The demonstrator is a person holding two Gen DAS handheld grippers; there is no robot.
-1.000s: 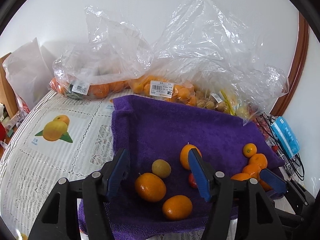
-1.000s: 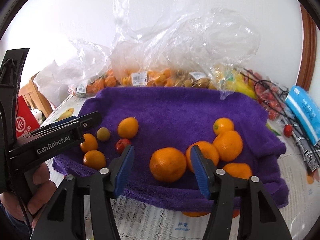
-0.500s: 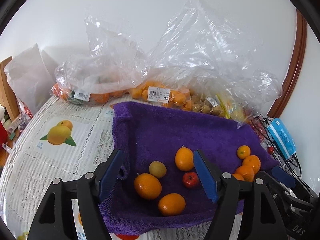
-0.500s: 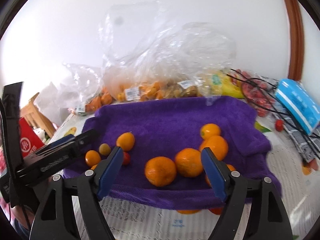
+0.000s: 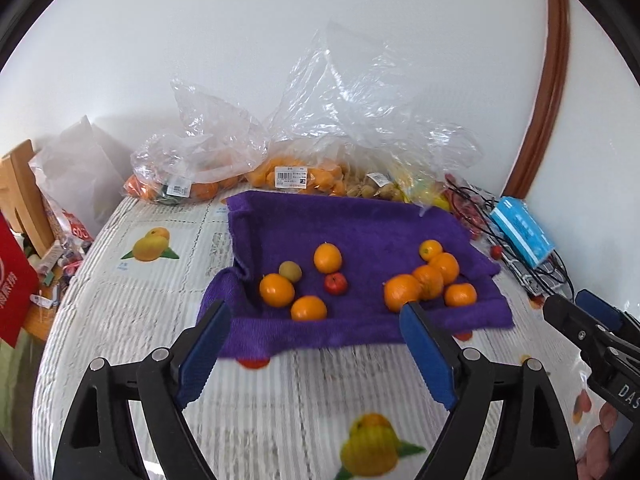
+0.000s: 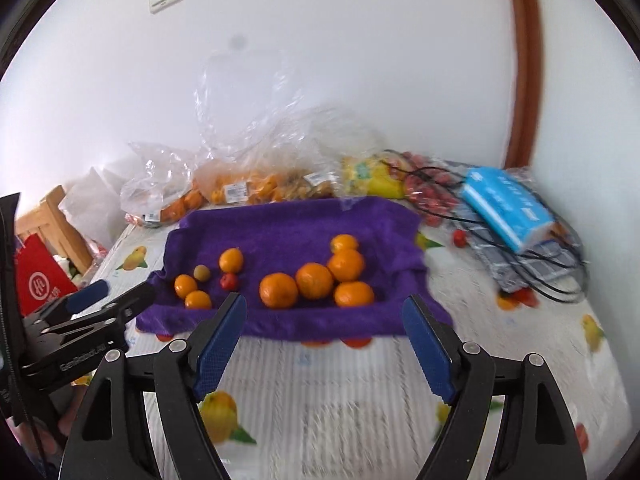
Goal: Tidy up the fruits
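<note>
A purple towel [image 5: 360, 232] [image 6: 288, 224] lies on the table with fruit in two groups. The left group holds small oranges [image 5: 277, 289], a greenish fruit [image 5: 290, 271] and a small red fruit [image 5: 335, 283]. The right group is several larger oranges [image 5: 402, 291] [image 6: 279, 289]. My left gripper [image 5: 316, 344] hovers over the table in front of the towel, its jaws opening, nothing between them. My right gripper [image 6: 324, 340] also stands open and empty before the towel. Each gripper shows at the edge of the other's view.
Clear plastic bags of oranges and other fruit [image 5: 296, 176] [image 6: 256, 188] line the wall behind the towel. A blue packet [image 6: 508, 212] and black cords lie at the right. A red bag [image 6: 38, 280] and a wooden chair [image 5: 22, 196] stand at the left. A fruit-printed tablecloth [image 5: 280, 400] covers the table.
Both grippers have pulled back and up from the towel, so the fruit looks smaller and farther. Both pairs of jaws have spread wider.
</note>
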